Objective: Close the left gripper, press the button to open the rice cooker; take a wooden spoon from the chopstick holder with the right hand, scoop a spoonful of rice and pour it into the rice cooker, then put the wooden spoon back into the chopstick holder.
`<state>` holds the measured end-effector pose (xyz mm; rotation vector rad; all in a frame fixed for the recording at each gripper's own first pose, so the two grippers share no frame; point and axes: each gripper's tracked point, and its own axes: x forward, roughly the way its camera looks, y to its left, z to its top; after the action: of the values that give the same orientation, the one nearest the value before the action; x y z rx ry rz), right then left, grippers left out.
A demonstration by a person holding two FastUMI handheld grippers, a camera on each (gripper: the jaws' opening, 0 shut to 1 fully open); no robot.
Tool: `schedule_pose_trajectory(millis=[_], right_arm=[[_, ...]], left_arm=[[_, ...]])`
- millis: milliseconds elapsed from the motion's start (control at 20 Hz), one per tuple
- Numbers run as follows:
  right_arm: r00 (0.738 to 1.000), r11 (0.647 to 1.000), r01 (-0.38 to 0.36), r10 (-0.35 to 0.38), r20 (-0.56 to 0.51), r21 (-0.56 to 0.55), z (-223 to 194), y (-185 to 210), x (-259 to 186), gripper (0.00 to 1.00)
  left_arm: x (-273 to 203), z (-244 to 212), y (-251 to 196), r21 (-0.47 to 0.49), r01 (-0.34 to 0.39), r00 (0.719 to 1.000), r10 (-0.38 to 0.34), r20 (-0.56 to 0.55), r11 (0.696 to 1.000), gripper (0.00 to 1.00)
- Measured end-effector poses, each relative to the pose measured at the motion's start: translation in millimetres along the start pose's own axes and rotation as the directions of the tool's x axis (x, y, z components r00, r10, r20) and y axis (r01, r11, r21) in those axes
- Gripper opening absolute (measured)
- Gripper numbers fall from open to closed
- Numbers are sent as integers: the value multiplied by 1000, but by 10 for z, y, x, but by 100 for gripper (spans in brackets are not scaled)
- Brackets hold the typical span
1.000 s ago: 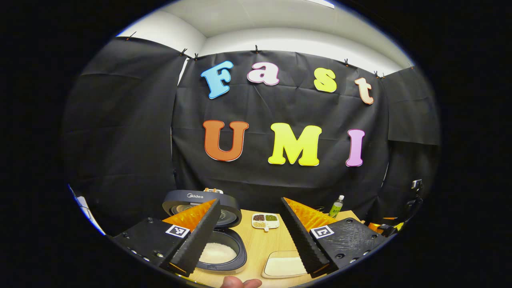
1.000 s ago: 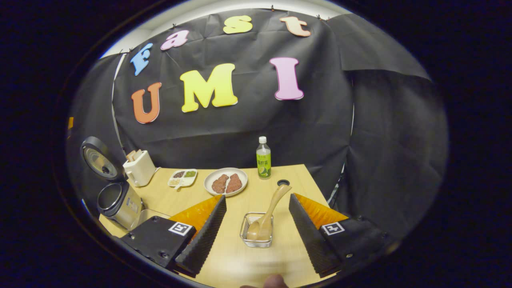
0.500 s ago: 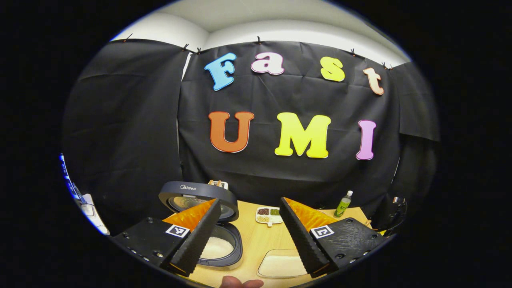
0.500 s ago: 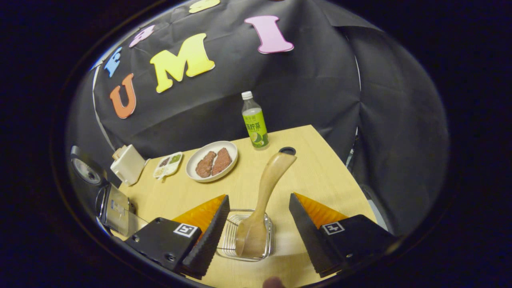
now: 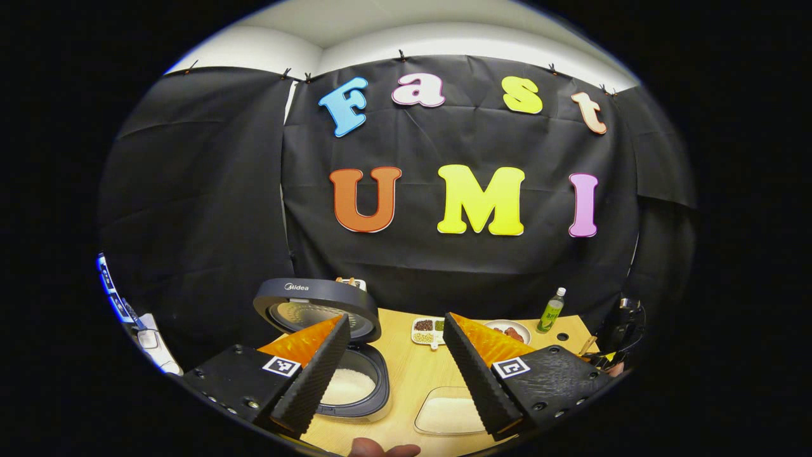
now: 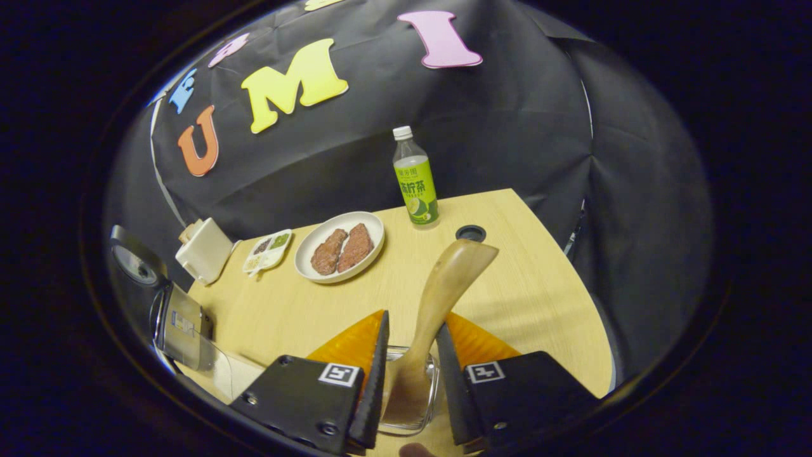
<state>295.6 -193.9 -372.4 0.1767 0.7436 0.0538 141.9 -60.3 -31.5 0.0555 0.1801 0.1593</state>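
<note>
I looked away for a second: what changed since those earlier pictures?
The right gripper came down over the wire holder and narrowed its fingers around the wooden spoon. The left gripper stayed open near the rice cooker, whose lid stayed up.

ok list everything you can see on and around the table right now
rice cooker: 1, dark, left end of table, lid up, white rice inside
rice tray: 1, clear, white rice, right of cooker
wooden spoon: 1, tan, standing in holder between the right fingers
chopstick holder: 1, clear, near edge
plate: 1, white, two brown pieces, mid table
bottle: 1, green label, white cap, back edge
divided dish: 1, white, beside plate
toaster: 1, cream, back left
table: 1, light wood
left gripper: open above cooker
right gripper: closing around spoon
</note>
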Motion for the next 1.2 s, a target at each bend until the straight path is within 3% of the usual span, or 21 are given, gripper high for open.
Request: schedule_pose_trajectory(millis=[100,500,850,1000,1200], right_arm=[[1000,1000,-5,5,3,-2,16,25,-43,24],[999,998,25,-27,33,51,115,168,-429,10],[972,991,132,-127,198,-12,574,543,-1178,9],[958,988,148,-136,252,-31,644,972,-1452,9],[957,991,118,-99,272,-56,488,1701,-1595,9]], left_arm=[[-18,-10,13,-4,1,1000,-1,2,1000,95],[-129,45,180,6,30,999,-31,44,1000,95],[-248,27,552,-6,105,991,-104,88,994,95],[-254,14,805,-11,131,987,-130,99,991,95],[-277,-5,1059,0,183,977,-182,108,983,95]])
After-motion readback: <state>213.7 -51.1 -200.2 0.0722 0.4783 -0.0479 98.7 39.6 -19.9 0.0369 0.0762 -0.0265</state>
